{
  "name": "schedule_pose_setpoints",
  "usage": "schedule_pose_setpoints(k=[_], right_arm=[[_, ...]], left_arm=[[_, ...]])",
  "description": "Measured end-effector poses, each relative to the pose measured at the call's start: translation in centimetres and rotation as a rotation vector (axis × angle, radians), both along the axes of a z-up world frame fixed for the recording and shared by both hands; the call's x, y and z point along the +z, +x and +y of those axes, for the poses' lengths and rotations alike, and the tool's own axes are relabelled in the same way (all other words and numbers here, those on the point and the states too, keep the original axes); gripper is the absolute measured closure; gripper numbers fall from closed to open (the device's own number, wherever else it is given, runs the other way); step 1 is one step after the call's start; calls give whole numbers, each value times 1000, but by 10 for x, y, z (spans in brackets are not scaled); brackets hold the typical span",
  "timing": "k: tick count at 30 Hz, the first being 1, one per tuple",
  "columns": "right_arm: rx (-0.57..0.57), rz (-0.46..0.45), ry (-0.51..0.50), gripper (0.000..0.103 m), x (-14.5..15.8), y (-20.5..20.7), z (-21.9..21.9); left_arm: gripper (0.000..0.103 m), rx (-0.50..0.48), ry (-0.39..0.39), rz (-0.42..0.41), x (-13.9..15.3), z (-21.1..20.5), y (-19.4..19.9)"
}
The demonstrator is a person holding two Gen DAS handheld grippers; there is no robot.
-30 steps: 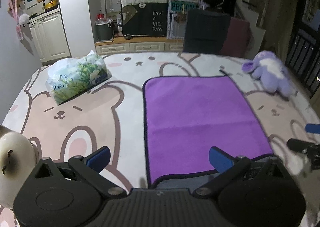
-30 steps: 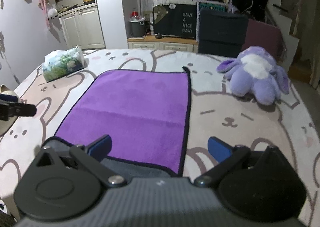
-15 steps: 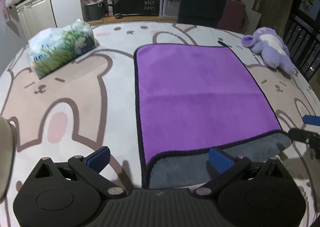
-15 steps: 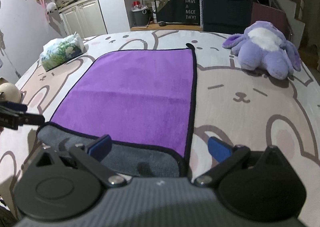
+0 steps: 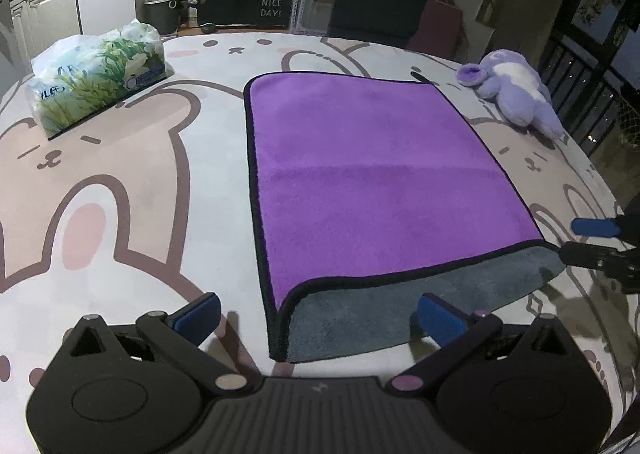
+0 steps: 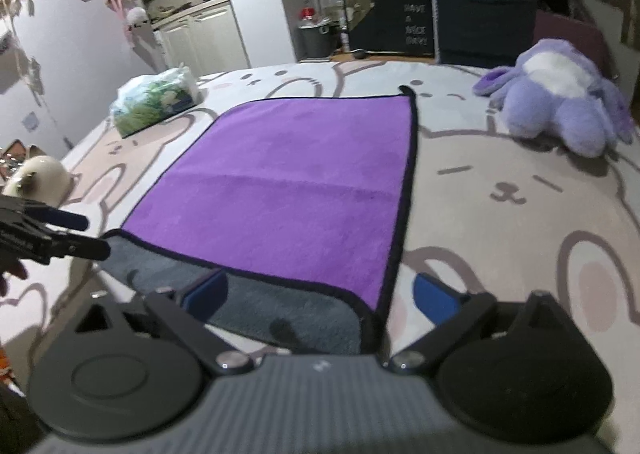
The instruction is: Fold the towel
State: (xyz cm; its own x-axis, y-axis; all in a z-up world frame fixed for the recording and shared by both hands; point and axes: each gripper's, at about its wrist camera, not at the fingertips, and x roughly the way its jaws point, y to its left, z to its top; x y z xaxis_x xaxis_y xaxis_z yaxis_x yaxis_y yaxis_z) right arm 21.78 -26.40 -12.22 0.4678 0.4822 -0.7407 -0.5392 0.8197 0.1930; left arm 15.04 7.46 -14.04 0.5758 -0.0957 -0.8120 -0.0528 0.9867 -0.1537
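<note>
A purple towel (image 5: 368,174) with a black hem and grey underside lies flat on the bunny-print table; it also shows in the right wrist view (image 6: 288,190). Its near edge sits back from a strip of grey layer (image 5: 400,314). My left gripper (image 5: 318,314) is open, hovering over the towel's near left corner. My right gripper (image 6: 320,294) is open, over the near right corner. Each gripper shows at the side of the other's view, the right (image 5: 592,242) and the left (image 6: 60,234).
A tissue pack (image 5: 96,74) lies at the far left. A purple plush toy (image 5: 516,94) sits at the far right. A white rounded object (image 6: 40,178) stands left of the towel. Kitchen cabinets and shelves stand beyond the table.
Both grippers have risen and tilted down toward the towel's near edge. More of the grey strip shows now. Both stay open.
</note>
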Motion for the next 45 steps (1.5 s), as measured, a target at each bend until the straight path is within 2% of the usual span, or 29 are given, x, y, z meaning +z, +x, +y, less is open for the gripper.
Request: schedule_pose_setpoints(k=[1, 3, 8, 10, 13, 15, 19, 22, 27, 33, 35, 40, 45], right_arm=[[4, 7, 1, 18, -1, 0, -1], [10, 30, 1, 28, -2, 2, -3], [-5, 57, -26, 39, -11, 6, -8], [-7, 76, -22, 49, -15, 9, -10], [-4, 100, -36, 58, -21, 11, -10], [-6, 101, -38, 59, -22, 11, -10], [-16, 118, -27, 72, -20, 13, -11], [-3, 124, -24, 72, -19, 13, -11], [13, 124, -15, 72, -18, 14, -10], [66, 134, -40, 72, -21, 11, -3], [72, 130, -49, 72, -21, 10, -2], [63, 137, -42, 76, -20, 13, -4], [67, 141, -47, 82, -19, 13, -6]], left_arm=[[0, -1, 2, -2, 0, 1, 0], [0, -2, -8, 2, 0, 5, 0], [0, -26, -140, -22, 3, 17, -1], [0, -37, -177, -36, 6, 19, -1], [1, -54, -192, -45, 9, 18, -1], [3, -71, -189, -43, 10, 15, -1], [16, -118, -189, -32, 7, 11, -2], [20, -139, -176, -14, 2, 9, -2], [20, -112, -162, -15, -4, 15, -1], [39, -130, -182, -28, -10, 20, 3], [41, -136, -179, -22, -10, 18, 5], [59, -141, -174, 10, -12, 18, 6], [65, -160, -140, 51, -18, 16, 3]])
